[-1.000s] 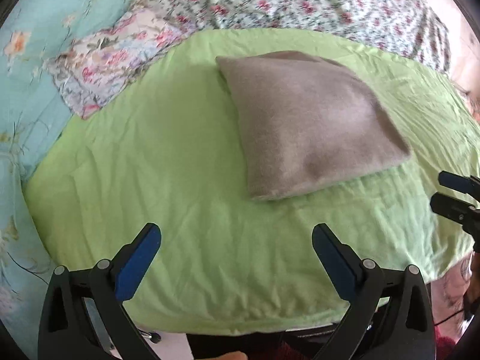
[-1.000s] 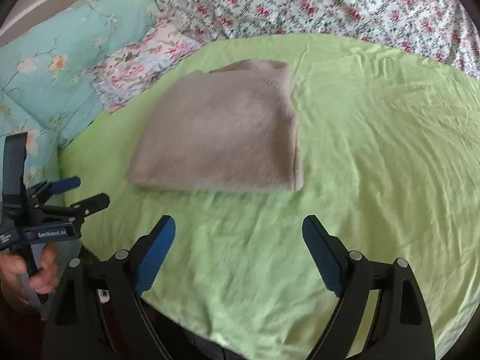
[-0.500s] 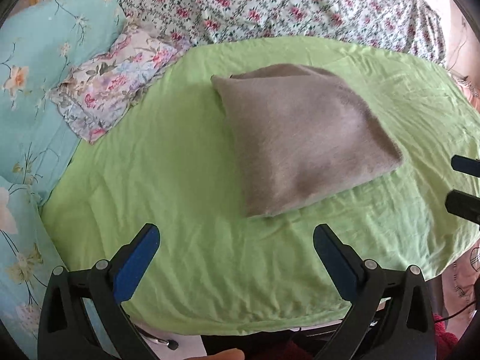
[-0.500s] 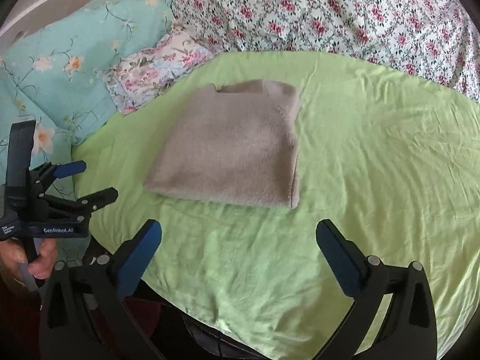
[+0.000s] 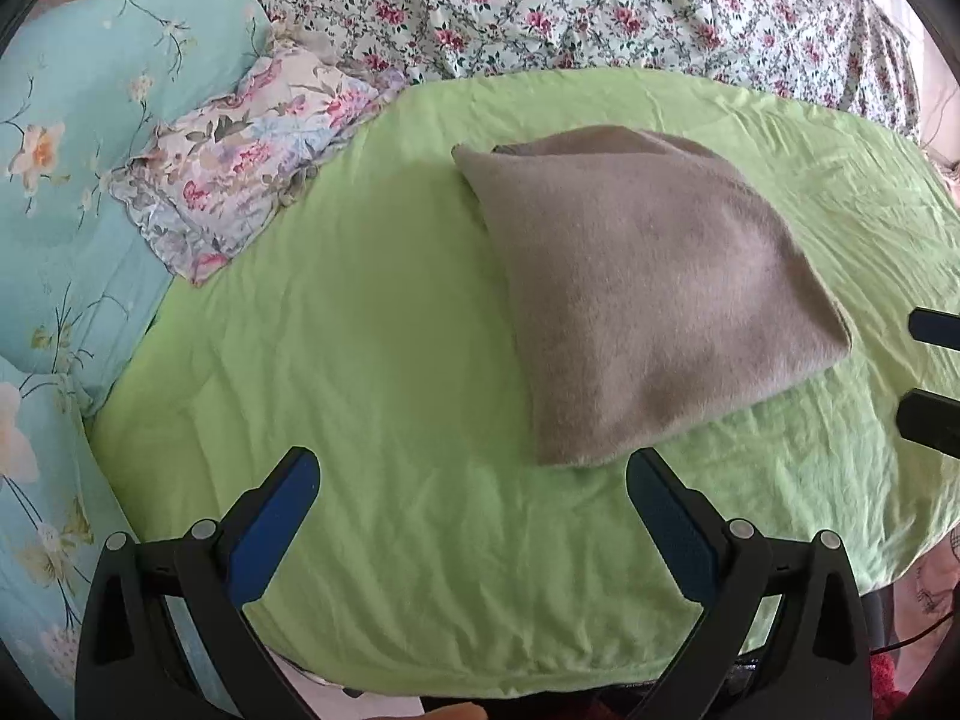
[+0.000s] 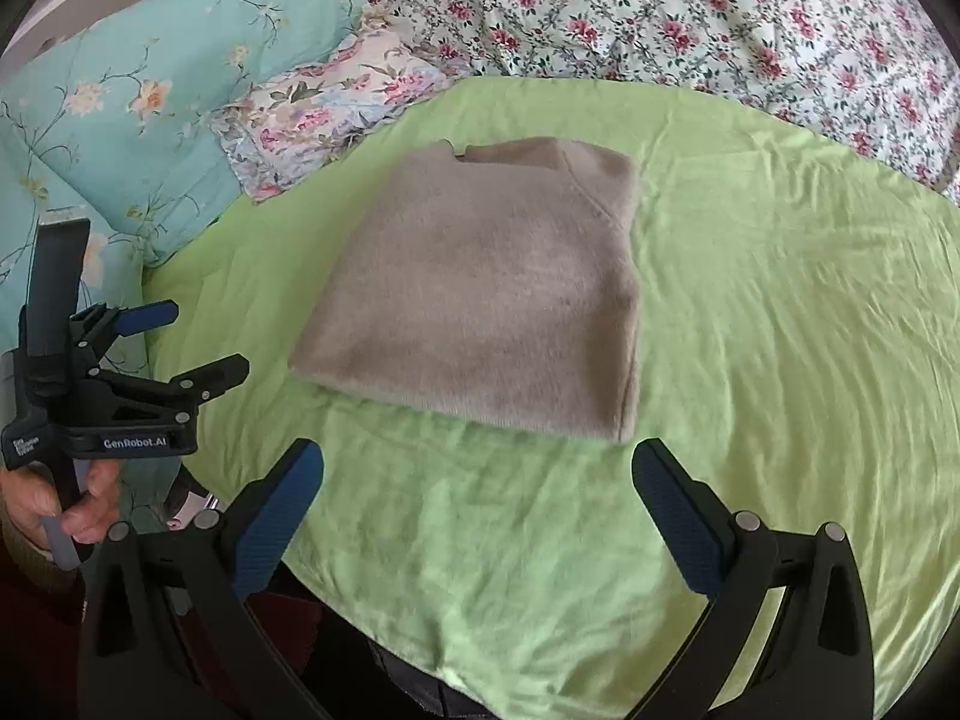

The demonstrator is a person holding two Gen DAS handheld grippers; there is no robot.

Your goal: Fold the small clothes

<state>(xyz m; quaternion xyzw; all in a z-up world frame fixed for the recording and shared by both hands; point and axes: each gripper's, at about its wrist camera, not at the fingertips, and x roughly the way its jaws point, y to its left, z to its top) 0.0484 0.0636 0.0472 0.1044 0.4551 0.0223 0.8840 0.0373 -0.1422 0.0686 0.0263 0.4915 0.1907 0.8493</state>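
Observation:
A grey-beige fuzzy sweater (image 5: 648,294) (image 6: 492,294) lies folded into a neat rectangle on the lime green sheet (image 5: 390,360) (image 6: 780,300). My left gripper (image 5: 471,477) hovers open over bare sheet, short of the sweater's near corner, with nothing between its blue pads (image 5: 273,531). My right gripper (image 6: 477,471) is open as well, wide, just short of the sweater's near edge and empty. The left gripper (image 6: 186,339) also shows at the left of the right wrist view, held by a hand. The right gripper's fingertips (image 5: 933,372) peek in at the right edge of the left wrist view.
A turquoise floral quilt (image 5: 78,180) (image 6: 132,120) is bunched at the left. A small floral pillow (image 5: 252,162) (image 6: 324,108) lies beside it, and a rose-print bedspread (image 5: 600,6) (image 6: 720,24) covers the far side. The sheet's near edge (image 5: 480,678) drops off below the grippers.
Both grippers have drawn back and up from the folded sweater, so more bedding shows. The right gripper's jaws have spread a little wider. The sweater has stayed put.

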